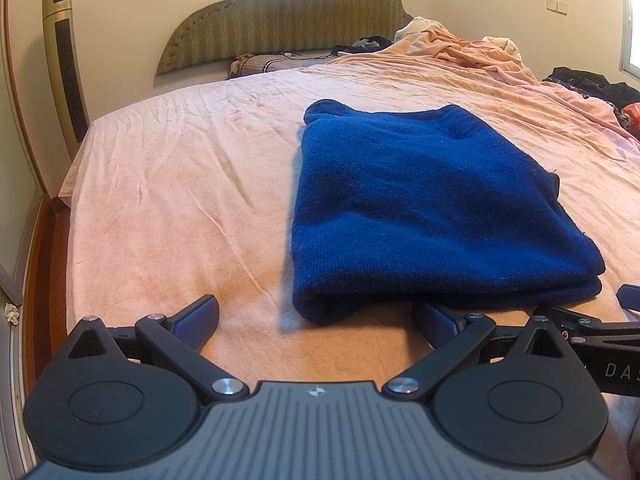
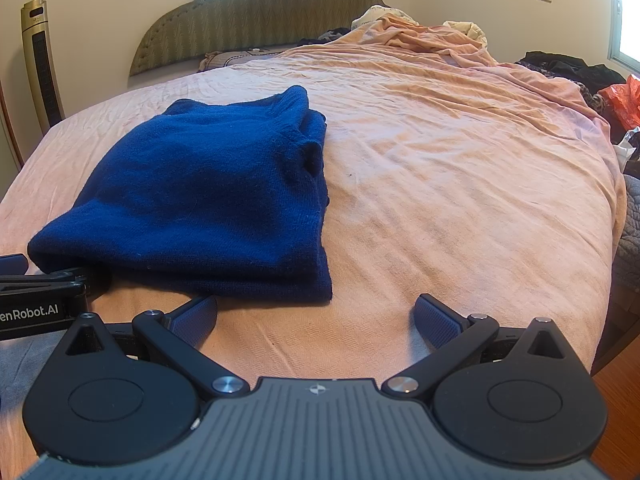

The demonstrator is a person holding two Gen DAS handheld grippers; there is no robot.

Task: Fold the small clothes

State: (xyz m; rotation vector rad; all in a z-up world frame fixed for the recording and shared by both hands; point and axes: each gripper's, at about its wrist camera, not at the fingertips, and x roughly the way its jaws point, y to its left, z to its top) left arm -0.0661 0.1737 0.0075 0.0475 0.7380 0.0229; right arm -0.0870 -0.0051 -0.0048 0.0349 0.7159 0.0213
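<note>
— What can't you make out?

— The blue sweater (image 1: 432,208) hides the tip of my left gripper's (image 1: 316,320) right-hand finger, and the clothes heaped at the bed's (image 2: 460,184) far right are cut off.

— And your grippers?

— Both low and level at the bed's near edge, side by side. Left fingers apart, holding nothing; right gripper (image 2: 316,318) fingers apart too.

— The sweater?

— Folded on the pink sheet, just ahead of my left gripper.

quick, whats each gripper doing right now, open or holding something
Left gripper: open, holding nothing, just short of the folded blue sweater.
Right gripper: open, holding nothing, over the pink sheet.
</note>
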